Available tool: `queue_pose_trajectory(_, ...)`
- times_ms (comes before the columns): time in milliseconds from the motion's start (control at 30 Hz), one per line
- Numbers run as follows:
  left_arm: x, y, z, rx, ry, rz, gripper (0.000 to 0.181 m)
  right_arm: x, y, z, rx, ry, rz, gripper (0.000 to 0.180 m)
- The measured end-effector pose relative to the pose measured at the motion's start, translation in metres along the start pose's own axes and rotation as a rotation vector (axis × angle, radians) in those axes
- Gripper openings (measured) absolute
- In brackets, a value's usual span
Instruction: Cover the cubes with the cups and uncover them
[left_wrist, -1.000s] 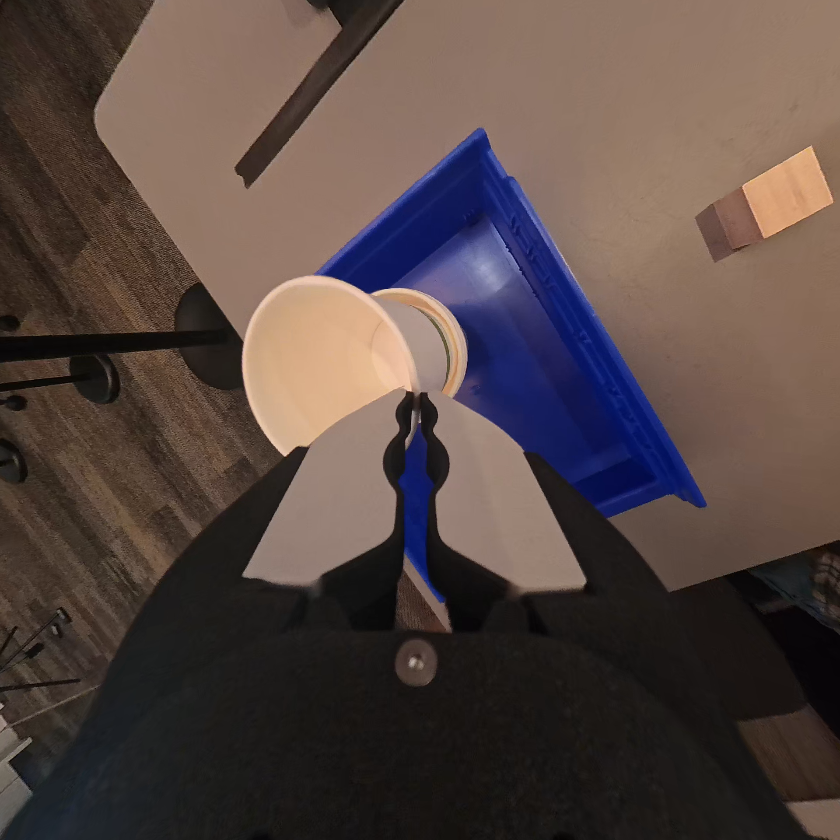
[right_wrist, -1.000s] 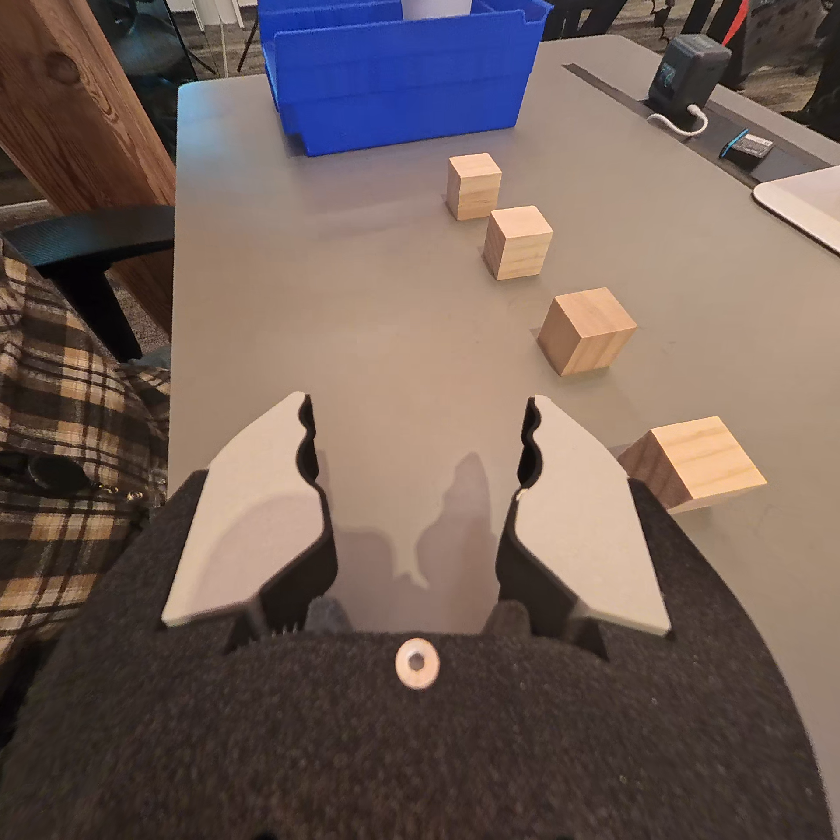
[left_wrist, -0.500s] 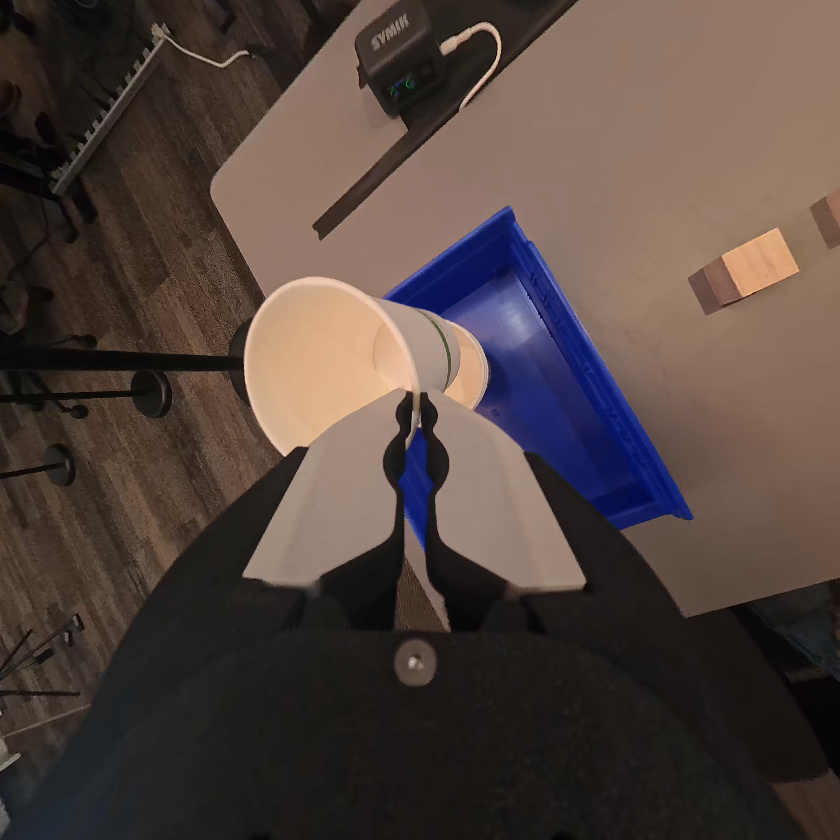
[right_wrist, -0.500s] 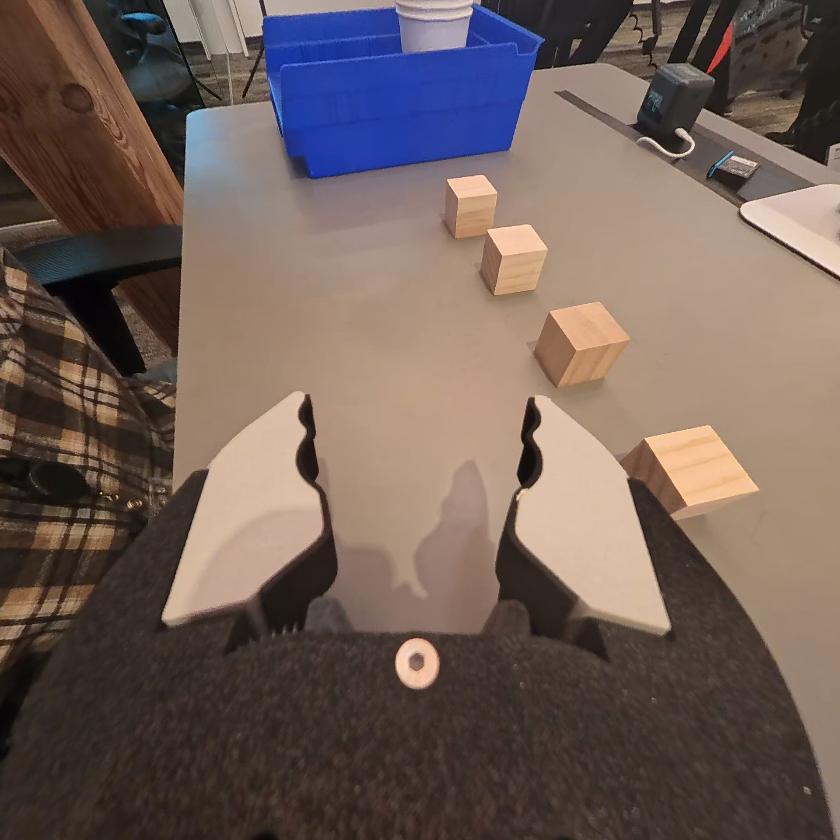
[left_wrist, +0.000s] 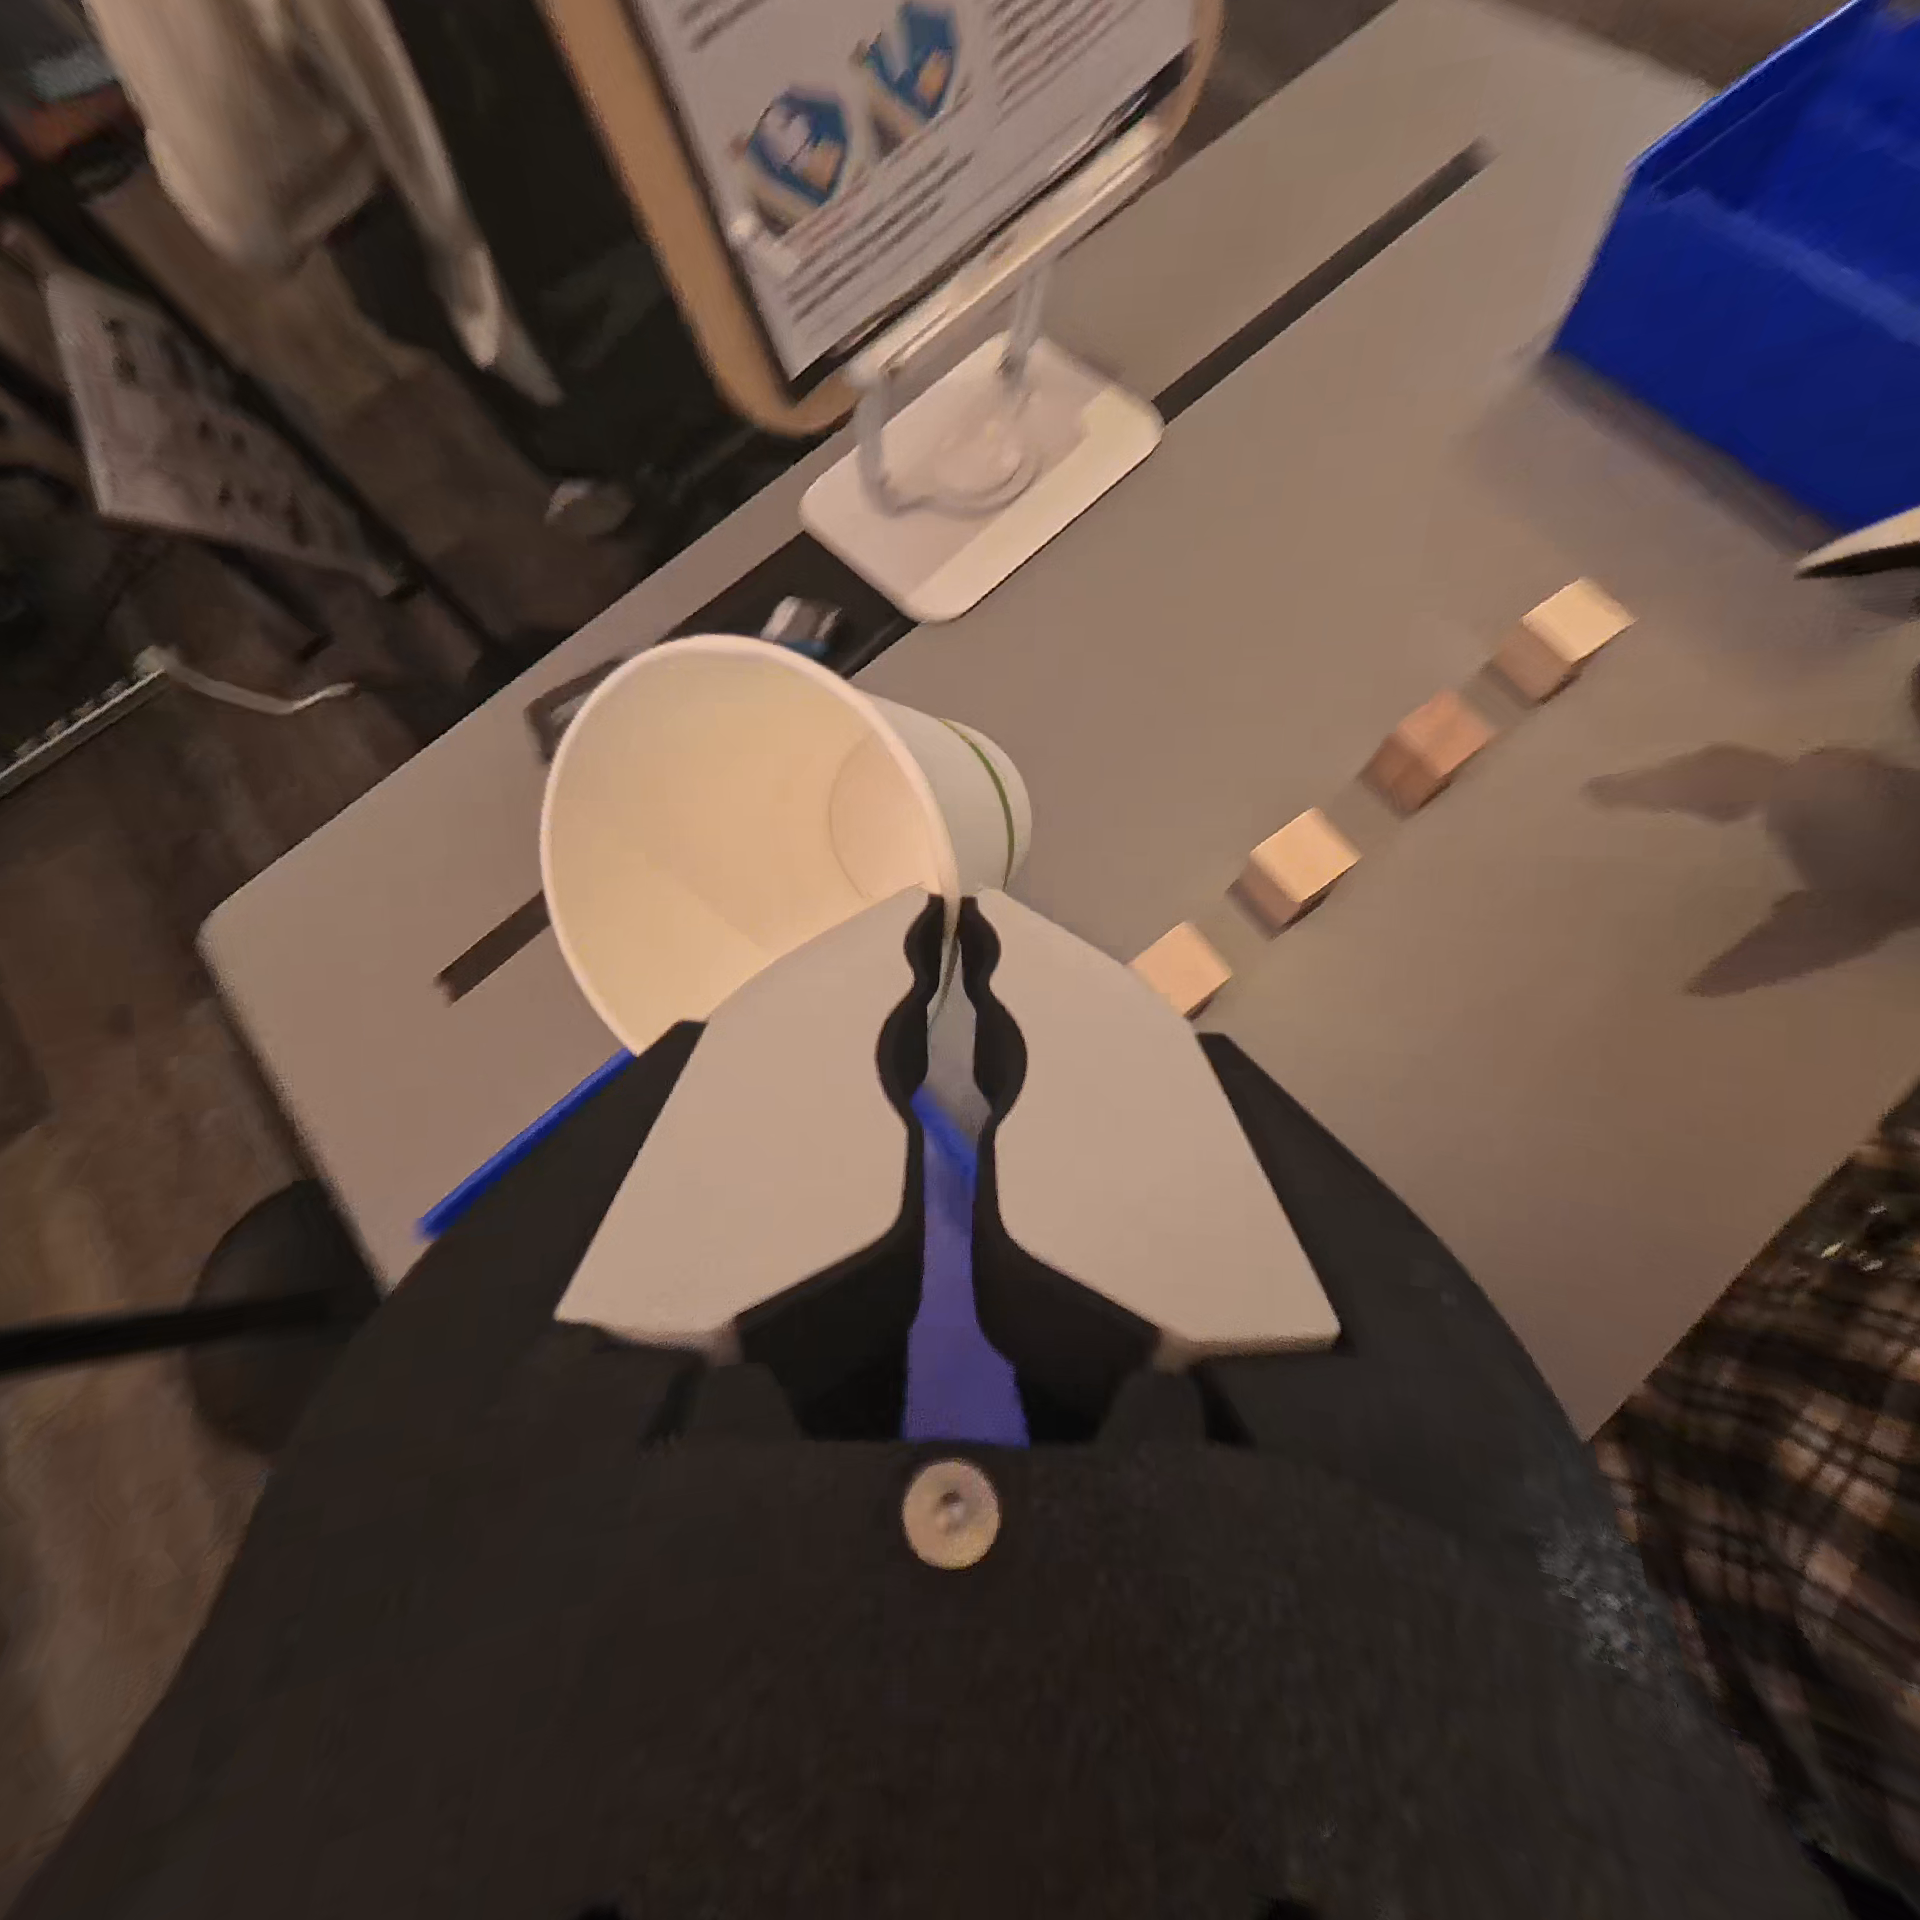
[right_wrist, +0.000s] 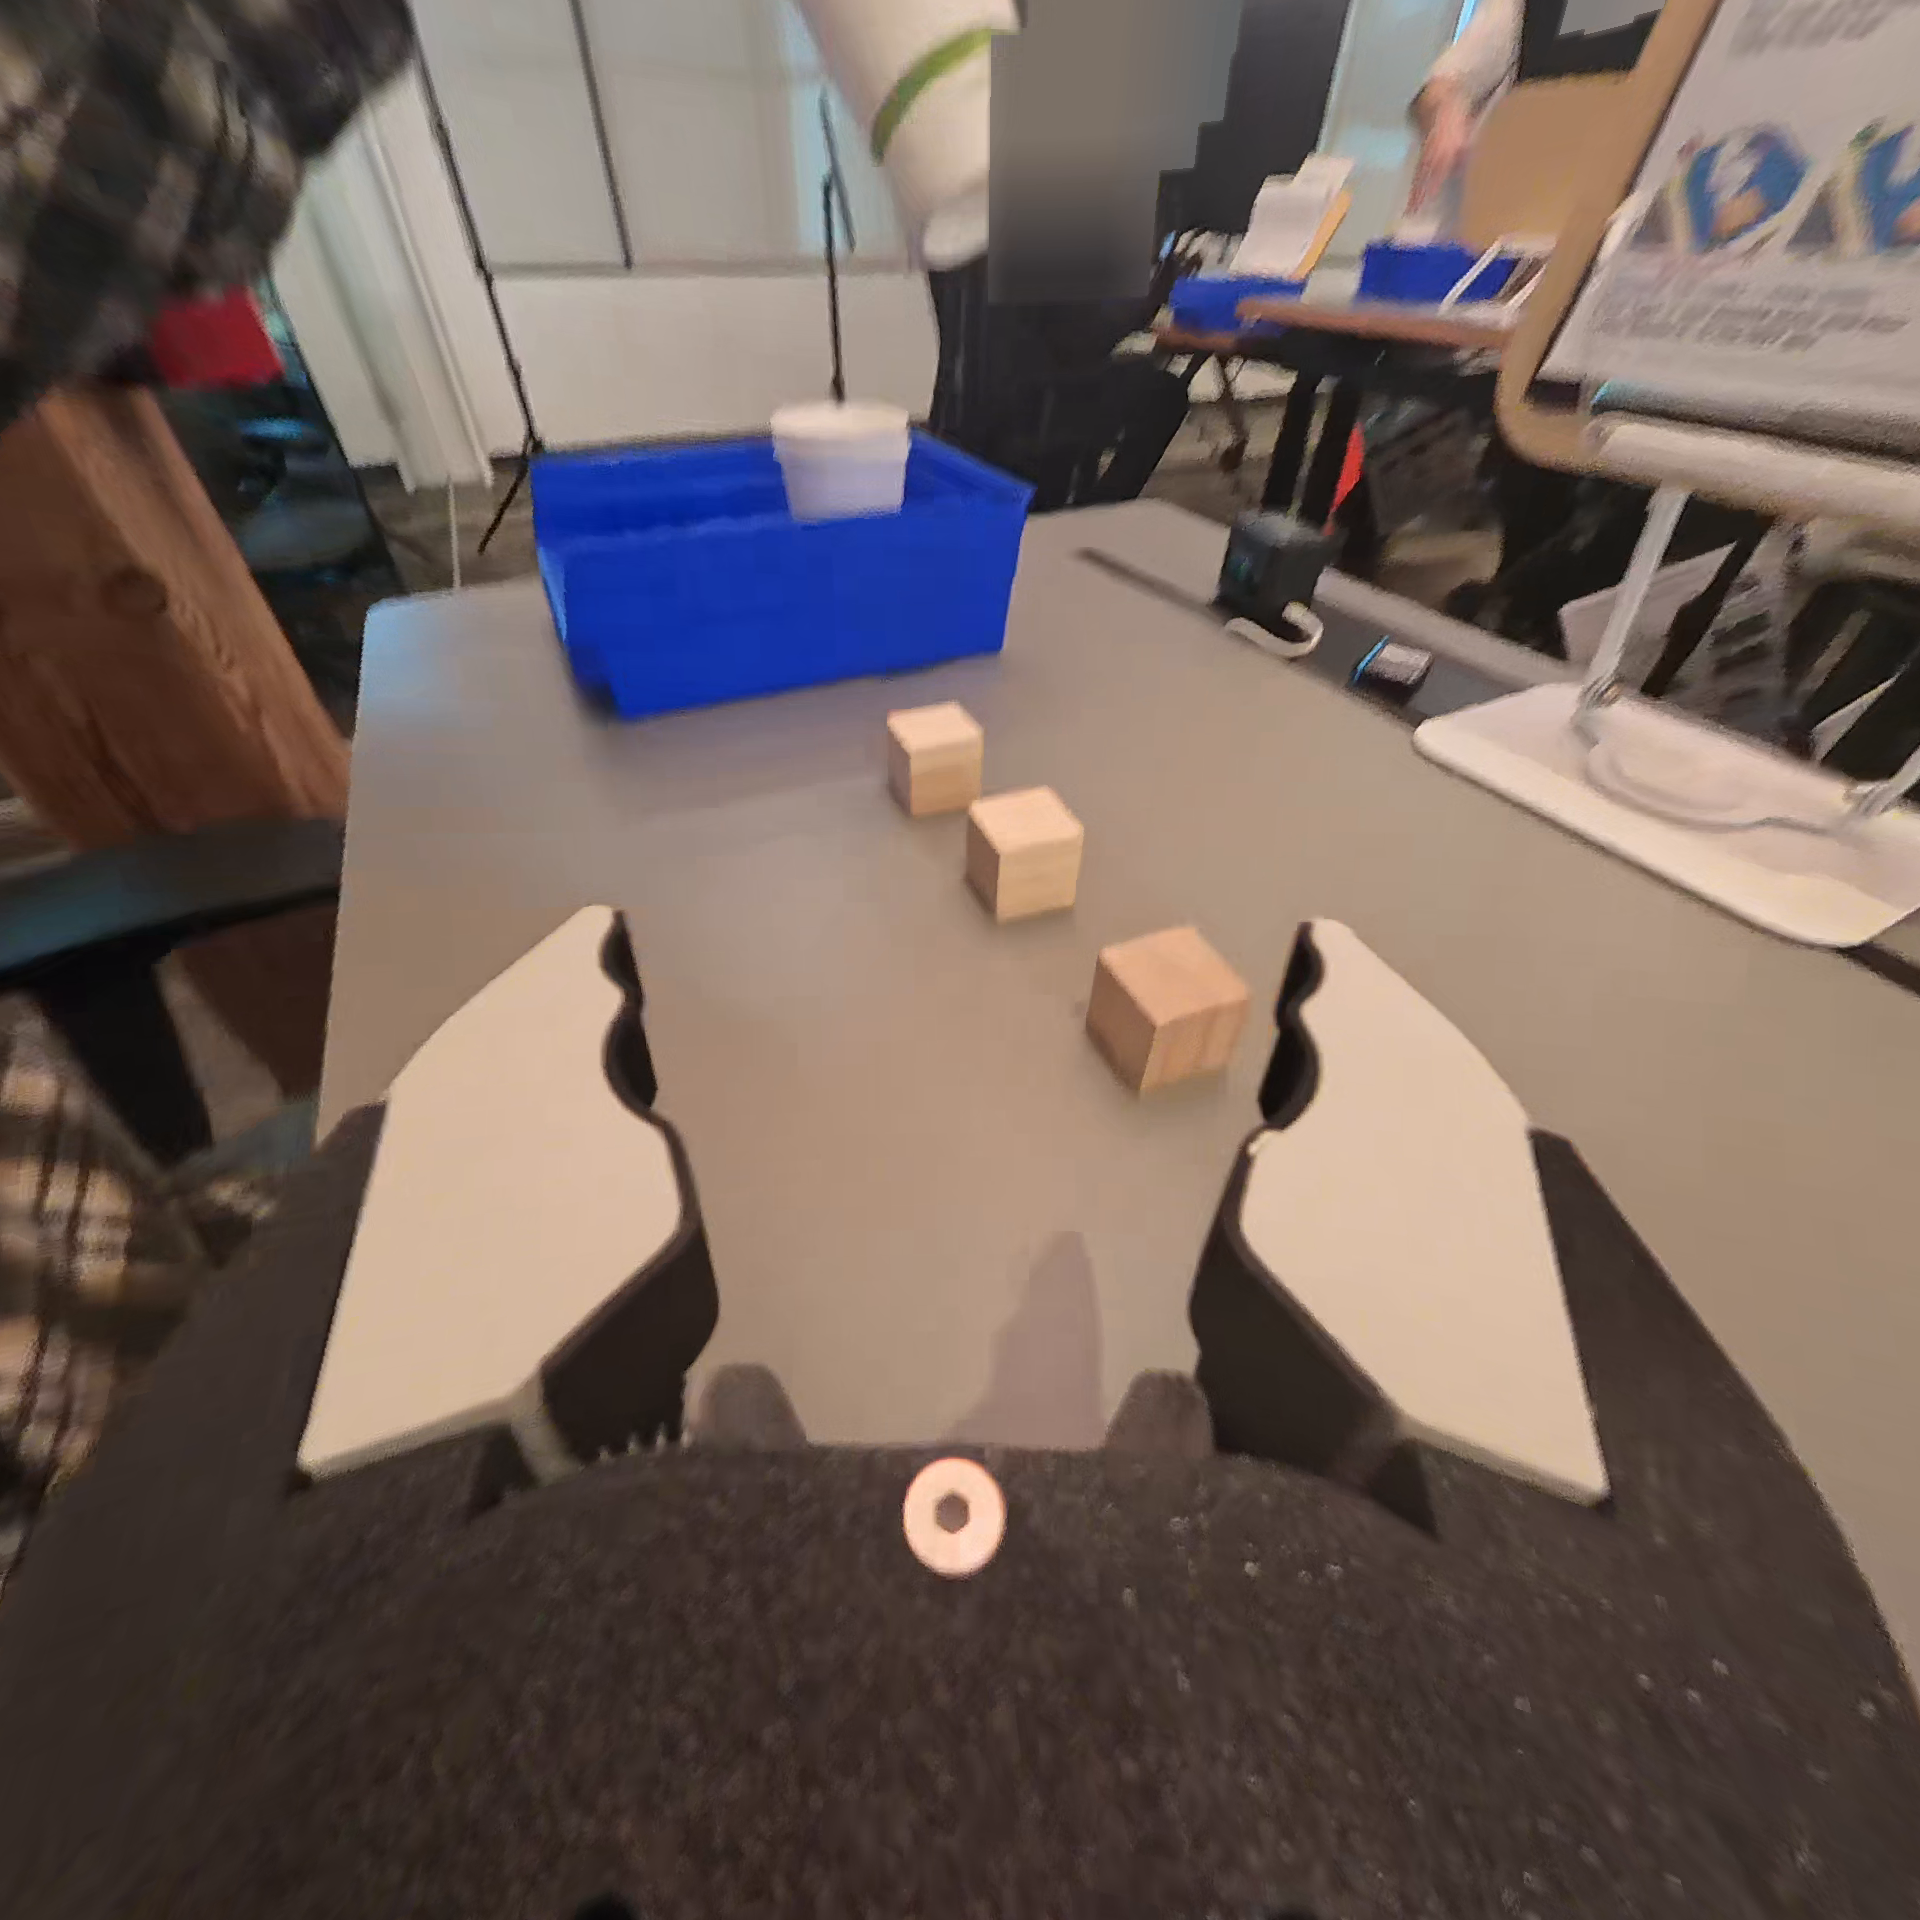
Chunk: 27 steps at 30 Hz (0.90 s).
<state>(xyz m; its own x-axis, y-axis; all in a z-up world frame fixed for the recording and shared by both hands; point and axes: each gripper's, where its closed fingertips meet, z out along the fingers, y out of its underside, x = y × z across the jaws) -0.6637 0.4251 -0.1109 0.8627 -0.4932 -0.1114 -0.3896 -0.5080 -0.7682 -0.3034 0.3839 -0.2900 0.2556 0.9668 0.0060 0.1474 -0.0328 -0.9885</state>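
My left gripper is shut on the rim of a white paper cup with a green stripe and holds it in the air, tilted, mouth towards the camera. The cup also shows at the top of the right wrist view. Several wooden cubes lie in a row on the grey table, the nearest just right of the cup. My right gripper is open and empty, low over the table, with a cube by its right finger. More cubes lie beyond.
A blue bin at the table's far end holds a stack of white cups. A sign stand on a white base and a black device sit on the right. A chair armrest is at the left. Another blue bin shows top right.
My left gripper has lifted the cup out of the blue bin and swung round to face the row of cubes. My right gripper has tilted up; the nearest cube is now hidden behind its finger.
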Motion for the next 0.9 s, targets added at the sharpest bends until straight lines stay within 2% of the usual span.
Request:
queue_pose_trajectory(133, 0.053, -0.024, 0.023, 0.181, 0.208, -0.047, 0.002, 0.012, -0.036, 0.015, 0.188, 0.039, 0.035, 0.127)
queue_pose_trajectory(233, 0.094, -0.040, 0.040, 0.309, 0.396, -0.116, 0.002, 0.021, -0.056, 0.031, 0.304, 0.062, 0.046, 0.126)
queue_pose_trajectory(333, 0.131, -0.049, 0.055, 0.402, 0.573, -0.188, 0.002, 0.030, -0.065, 0.048, 0.352, 0.069, 0.026, 0.126)
queue_pose_trajectory(467, 0.170, -0.046, 0.077, 0.465, 0.761, -0.271, 0.002, 0.031, -0.076, 0.061, 0.373, -0.009, 0.017, 0.121)
queue_pose_trajectory(733, 0.212, -0.026, 0.107, 0.502, 0.964, -0.376, 0.002, 0.034, -0.071, 0.062, 0.322, -0.081, 0.036, 0.115)
queue_pose_trajectory(900, 0.225, -0.020, 0.115, 0.509, 1.026, -0.409, 0.002, 0.037, -0.065, 0.064, 0.316, -0.108, 0.087, 0.113)
